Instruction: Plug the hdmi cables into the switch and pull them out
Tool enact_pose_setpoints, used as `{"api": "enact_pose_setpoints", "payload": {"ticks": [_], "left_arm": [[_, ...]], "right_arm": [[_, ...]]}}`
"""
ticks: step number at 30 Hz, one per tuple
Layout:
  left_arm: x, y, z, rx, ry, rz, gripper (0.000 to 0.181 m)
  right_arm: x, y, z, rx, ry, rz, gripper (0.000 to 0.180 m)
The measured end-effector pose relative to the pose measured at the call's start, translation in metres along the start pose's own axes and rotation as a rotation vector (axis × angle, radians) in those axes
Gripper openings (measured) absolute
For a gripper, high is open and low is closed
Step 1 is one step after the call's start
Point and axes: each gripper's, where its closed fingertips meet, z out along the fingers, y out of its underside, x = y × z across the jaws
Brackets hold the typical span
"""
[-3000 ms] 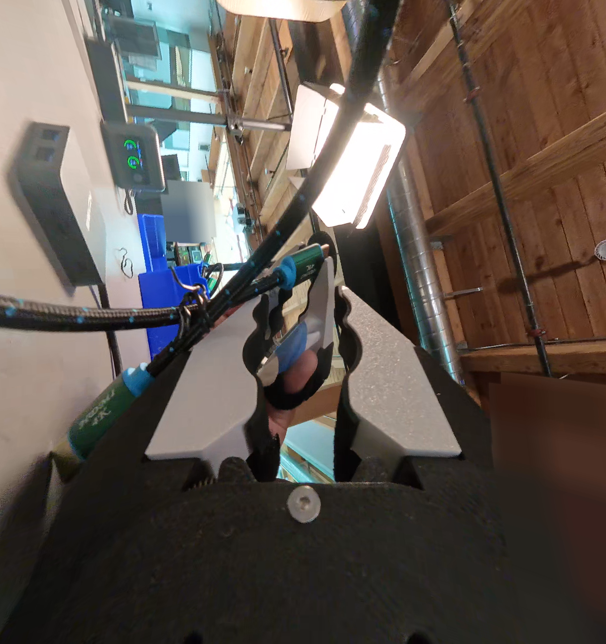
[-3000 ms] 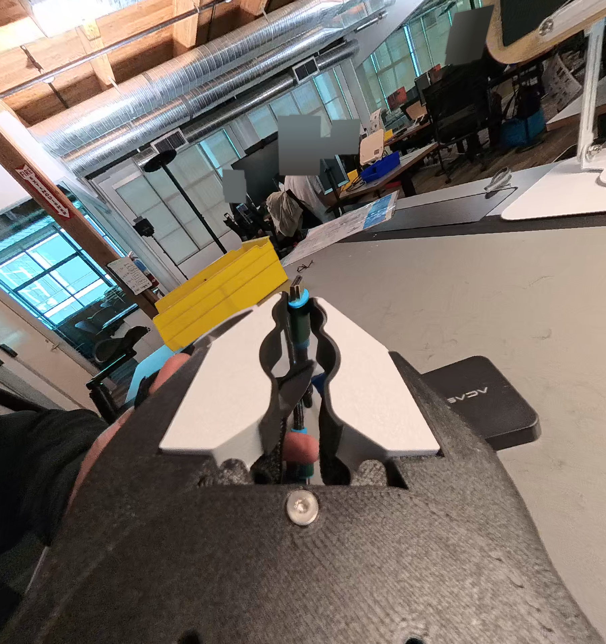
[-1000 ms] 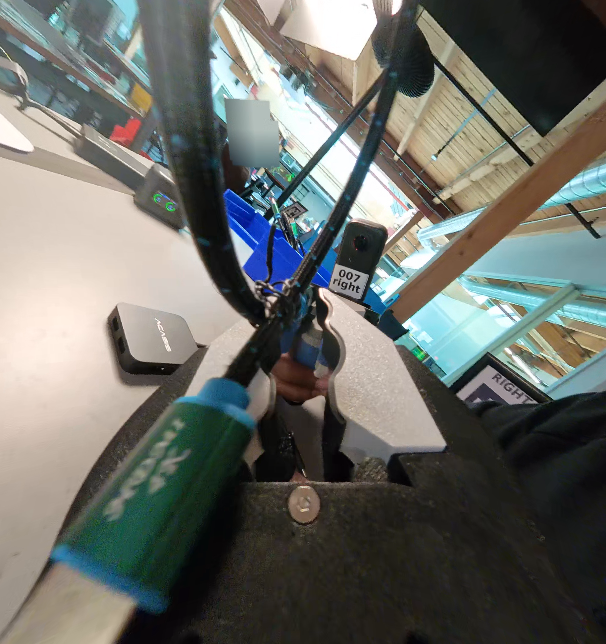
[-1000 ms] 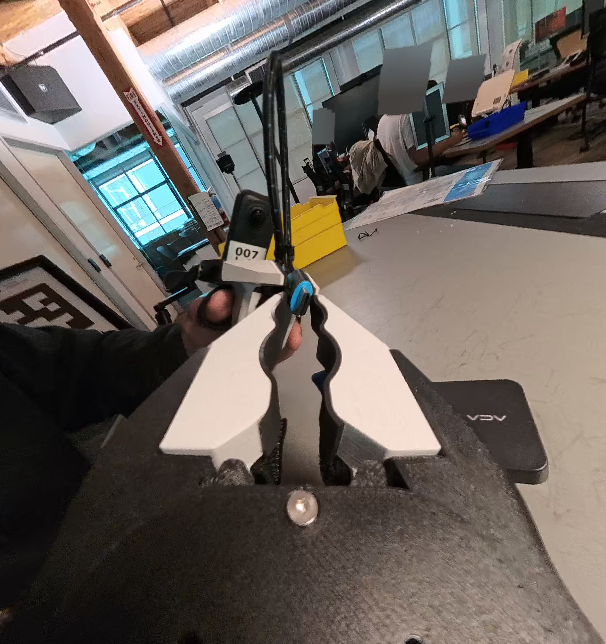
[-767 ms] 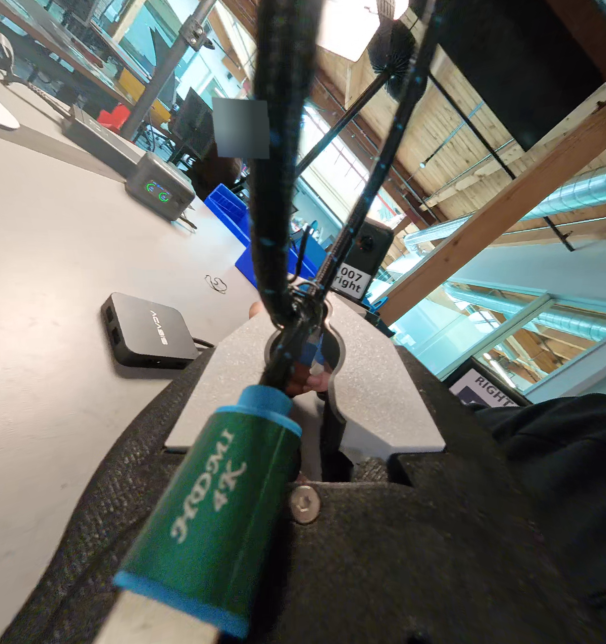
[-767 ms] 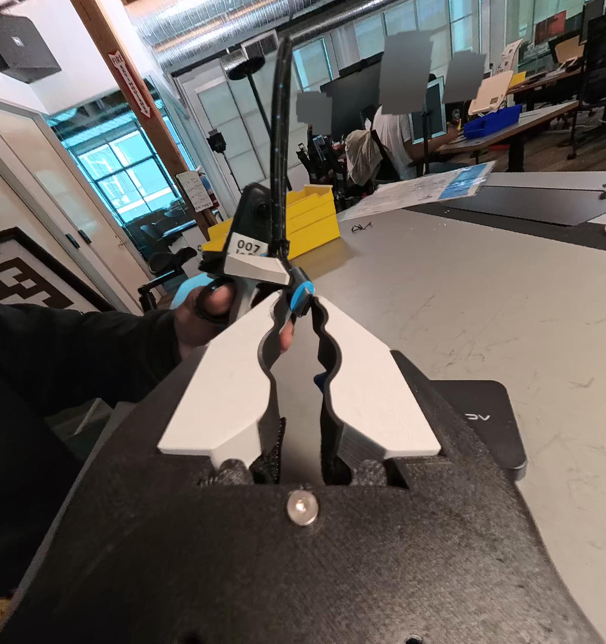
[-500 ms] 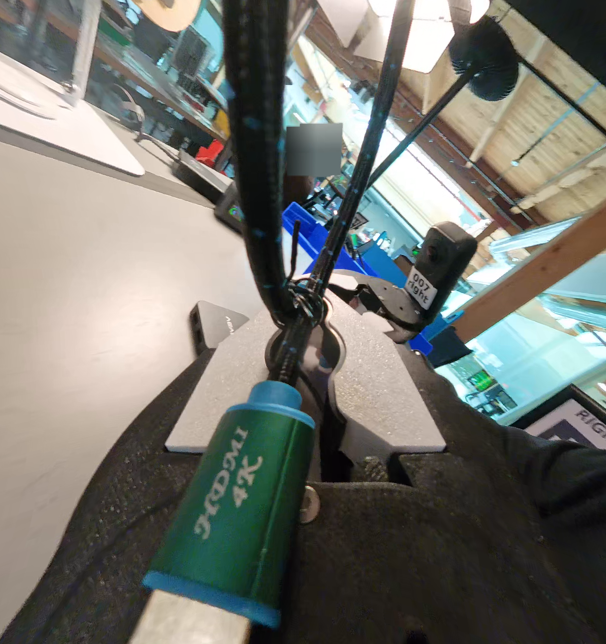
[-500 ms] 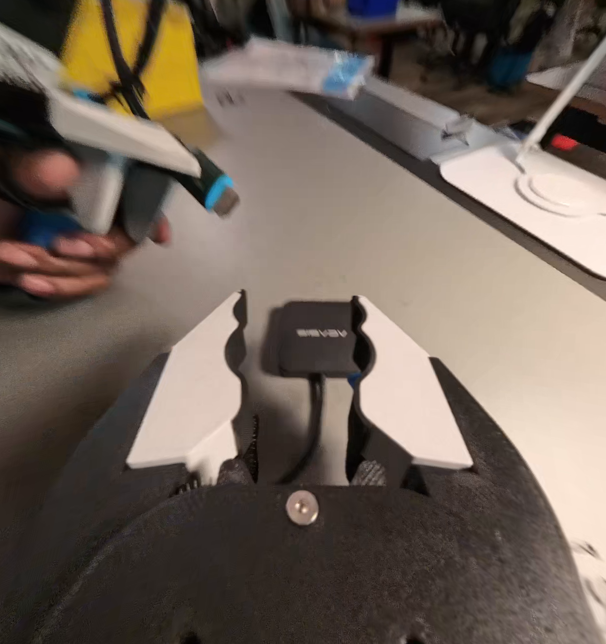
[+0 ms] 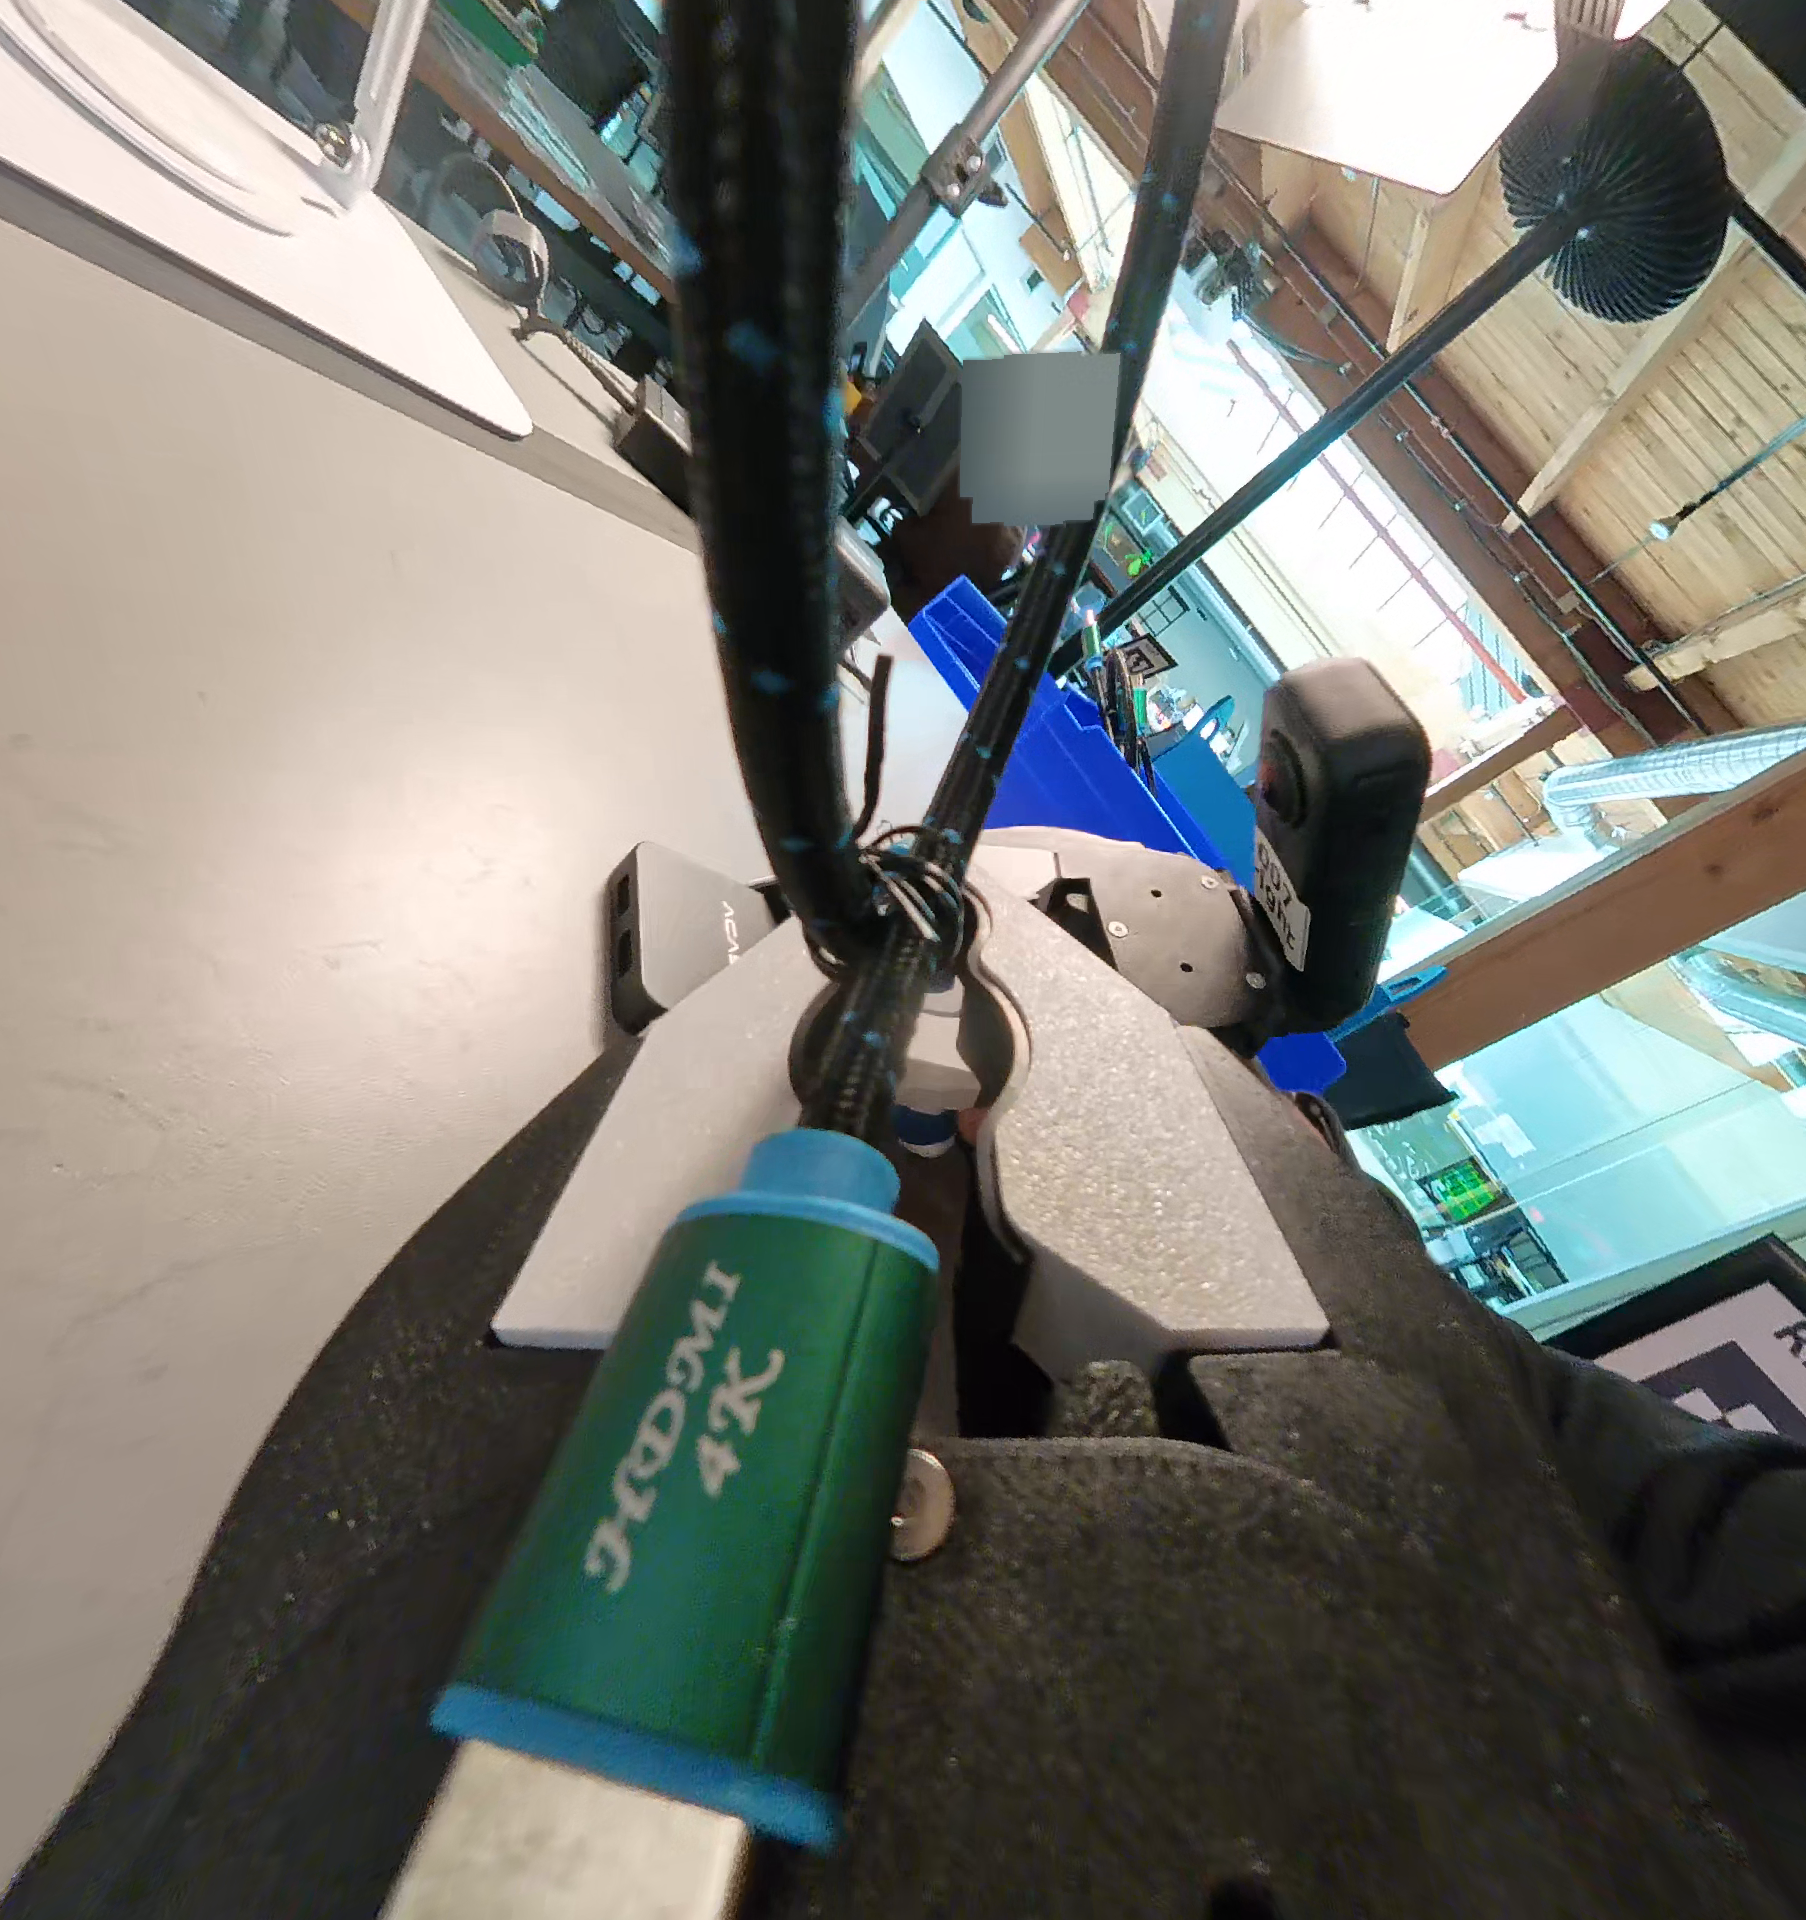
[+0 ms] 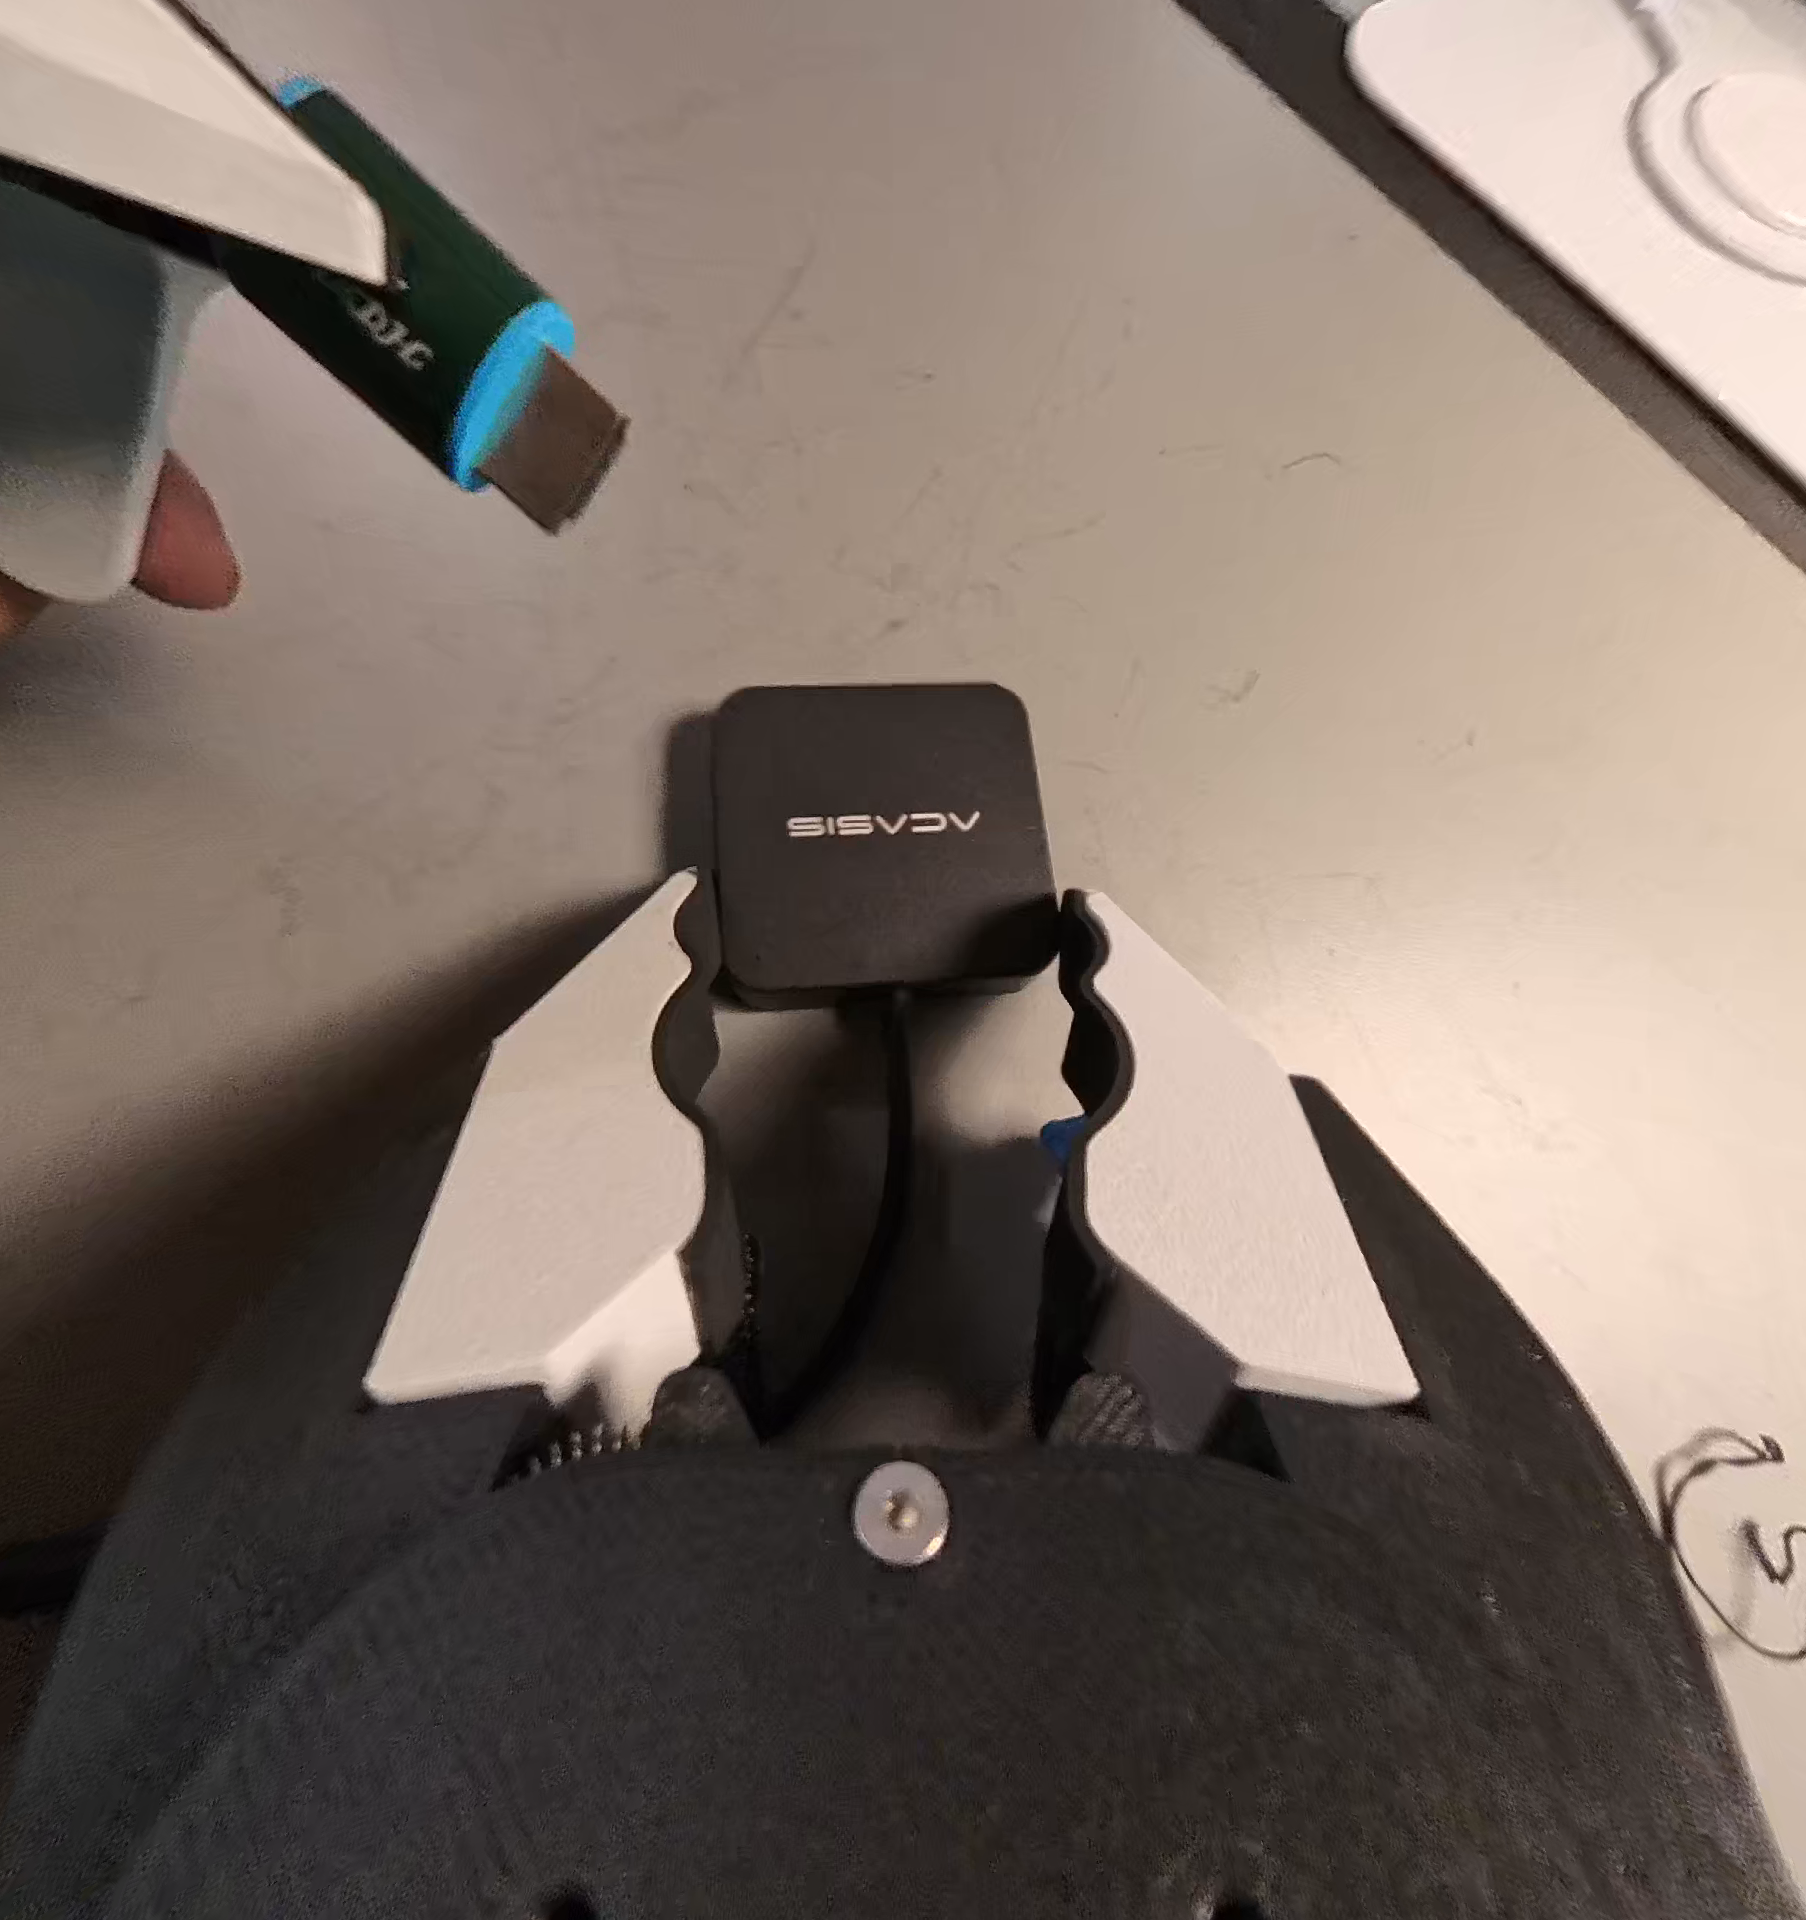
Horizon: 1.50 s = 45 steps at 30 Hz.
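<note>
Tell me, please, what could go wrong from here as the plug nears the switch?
The right tool straddles the switch with its jaws open, not clamped, so a push from the plug held in the left tool might slide the switch. The bundled cable and loose second plug hanging over that tool could snag.

Left wrist view looks low across the table (image 9: 255, 727); right looks down, slightly blurred; both share the switch (image 10: 878, 831).
</note>
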Motion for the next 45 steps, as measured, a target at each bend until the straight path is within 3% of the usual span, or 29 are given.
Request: {"api": "enact_pose_setpoints", "payload": {"ticks": [7,11,19,31,45], "left_arm": [[0.004,-0.021,-0.004,0.176,0.017,-0.031,0.012],[0.015,-0.02,-0.001,0.212,0.007,-0.006,0.012],[0.026,-0.027,-0.012,0.308,-0.062,0.101,0.012],[0.019,-0.011,-0.008,0.274,0.025,-0.174,0.012],[0.016,-0.024,-0.016,0.34,0.112,-0.327,0.01]], "right_arm": [[0.014,-0.052,-0.038,0.394,0.044,0.311,0.067],[0.002,-0.067,-0.052,0.512,0.058,0.346,0.067],[-0.009,-0.078,-0.065,0.62,0.107,0.355,0.067],[0.001,-0.078,-0.069,0.668,0.158,0.335,0.067],[-0.014,-0.09,-0.077,0.7,0.315,0.034,0.066]]}}
